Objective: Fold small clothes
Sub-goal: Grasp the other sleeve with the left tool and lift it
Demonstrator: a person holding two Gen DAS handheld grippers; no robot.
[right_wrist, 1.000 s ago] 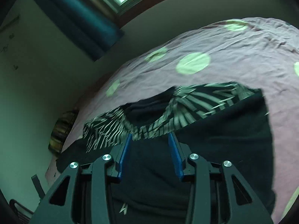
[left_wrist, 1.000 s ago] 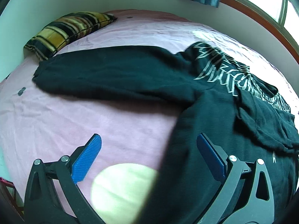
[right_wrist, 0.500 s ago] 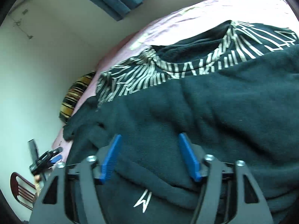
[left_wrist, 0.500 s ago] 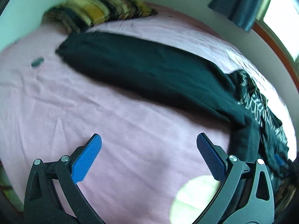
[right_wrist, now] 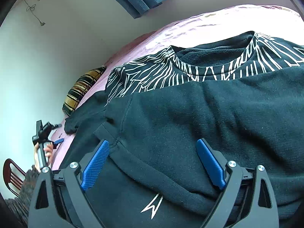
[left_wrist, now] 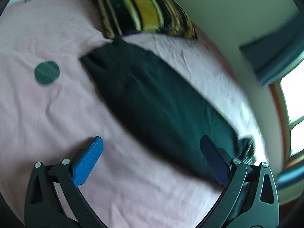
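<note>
A black sweatshirt (right_wrist: 209, 114) with white line print lies on the pink sheet (left_wrist: 47, 114). One sleeve is folded across its body. My right gripper (right_wrist: 153, 144) hovers low over that folded sleeve, jaws opening wide; the cloth lies between the blue pads (right_wrist: 95, 163) but they do not press it. The other sleeve (left_wrist: 152, 98) stretches straight toward the pillow. My left gripper (left_wrist: 152, 146) is open above the sheet, with that sleeve's near part by its right finger. In the right wrist view the left gripper (right_wrist: 44, 133) shows far left, held by a hand (right_wrist: 48, 152).
A yellow-and-black striped pillow (left_wrist: 144, 9) lies at the cuff end of the sleeve, against the wall. A blue curtain (left_wrist: 275, 53) and a window are on the right. A dark red chair (right_wrist: 11, 174) stands beside the bed. The sheet has a dark green dot (left_wrist: 47, 72).
My right gripper came down onto the sweatshirt and its jaws spread, letting go of the fold. My left gripper swung along the straight sleeve toward its cuff and the pillow.
</note>
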